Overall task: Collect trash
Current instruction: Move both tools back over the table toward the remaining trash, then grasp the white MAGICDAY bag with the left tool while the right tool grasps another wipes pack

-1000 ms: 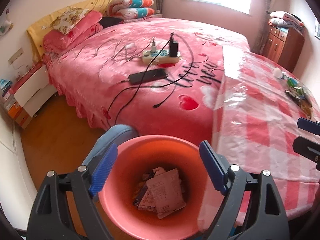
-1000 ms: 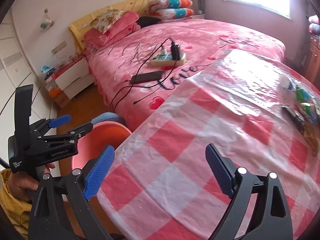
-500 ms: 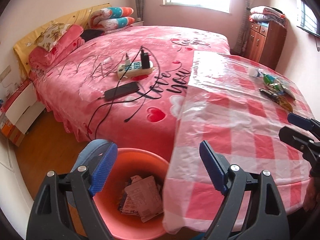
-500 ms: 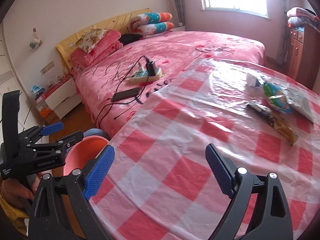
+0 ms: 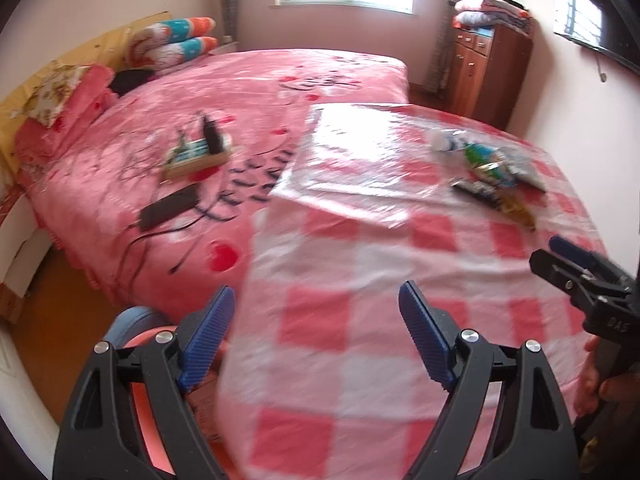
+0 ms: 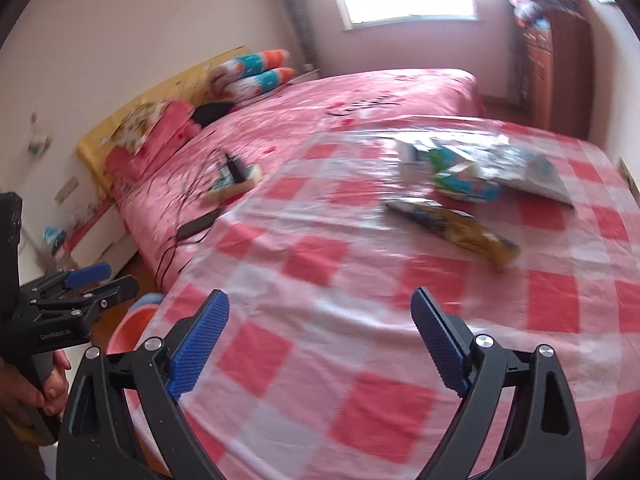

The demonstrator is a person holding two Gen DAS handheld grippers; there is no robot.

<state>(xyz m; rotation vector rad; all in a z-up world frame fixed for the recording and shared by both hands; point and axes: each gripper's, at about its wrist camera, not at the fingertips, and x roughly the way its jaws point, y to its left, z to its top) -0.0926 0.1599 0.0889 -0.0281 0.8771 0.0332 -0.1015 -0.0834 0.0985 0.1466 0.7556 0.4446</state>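
Several pieces of trash lie at the far right of a table with a red-and-white checked cloth (image 6: pixel 360 360): a yellow snack wrapper (image 6: pixel 460 232), a green-and-blue packet (image 6: pixel 460 176), a clear plastic bag (image 6: pixel 532 168). The same pile shows in the left wrist view (image 5: pixel 488 176). An orange-pink bin (image 5: pixel 144 408) stands on the floor at the table's left edge, partly hidden by the cloth. My left gripper (image 5: pixel 316 336) is open and empty over the table's near edge. My right gripper (image 6: pixel 320 344) is open and empty above the table, short of the wrapper.
A bed with a pink cover (image 5: pixel 200 120) lies left of the table, with a power strip (image 5: pixel 196 156), a phone (image 5: pixel 168 206) and cables on it. A wooden cabinet (image 5: pixel 488 68) stands at the back right. A blue stool (image 5: pixel 128 324) is beside the bin.
Both grippers have swung right, from over the bin toward the table and the trash pile. The bin has slid to the lower left of the views. Both stay open.
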